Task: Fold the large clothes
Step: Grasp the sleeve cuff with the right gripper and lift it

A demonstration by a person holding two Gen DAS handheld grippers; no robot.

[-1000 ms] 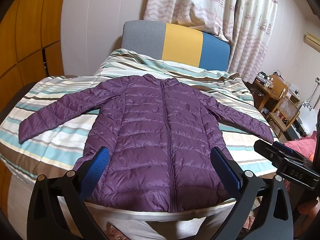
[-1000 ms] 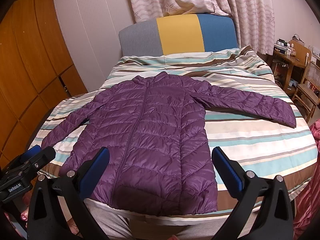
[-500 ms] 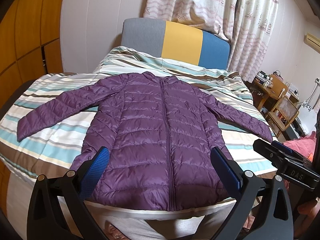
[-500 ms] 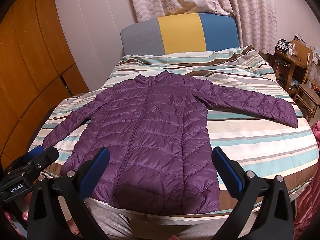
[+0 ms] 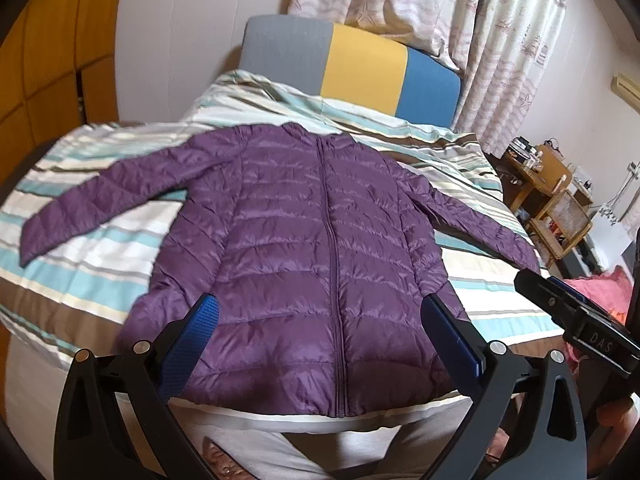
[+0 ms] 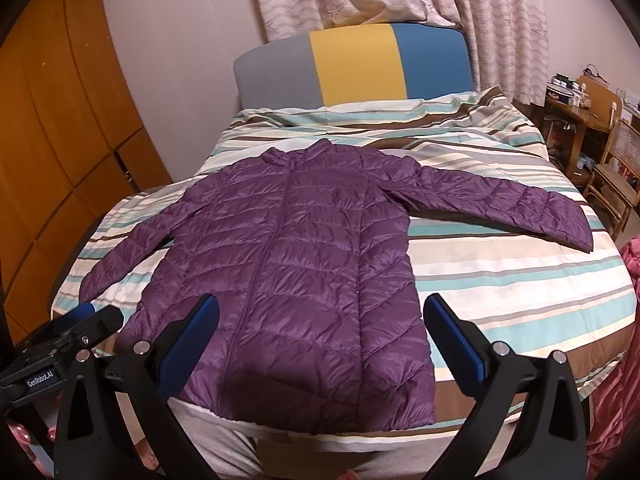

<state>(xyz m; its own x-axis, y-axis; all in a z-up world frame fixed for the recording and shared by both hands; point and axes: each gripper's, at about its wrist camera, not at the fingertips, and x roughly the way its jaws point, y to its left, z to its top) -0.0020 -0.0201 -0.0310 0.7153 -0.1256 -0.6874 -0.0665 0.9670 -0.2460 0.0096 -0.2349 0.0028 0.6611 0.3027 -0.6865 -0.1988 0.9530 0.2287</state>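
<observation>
A purple quilted puffer jacket (image 5: 312,248) lies flat, front up and zipped, on the striped bed, with both sleeves spread out to the sides and the hem at the near edge. It also shows in the right wrist view (image 6: 304,264). My left gripper (image 5: 320,336) is open and empty, held above the hem. My right gripper (image 6: 320,336) is open and empty, also above the hem. Each gripper shows at the edge of the other's view: the right one (image 5: 576,316) and the left one (image 6: 64,340).
The bed (image 6: 500,280) has a striped cover and a grey, yellow and blue headboard (image 5: 360,68). Wooden cabinets (image 6: 60,140) stand on the left. A desk and chair (image 6: 600,140) stand on the right. Curtains hang behind.
Both views have shifted slightly; the jacket sits a little lower and nearer in the frames. The jacket itself has not moved. Both grippers stay open.
</observation>
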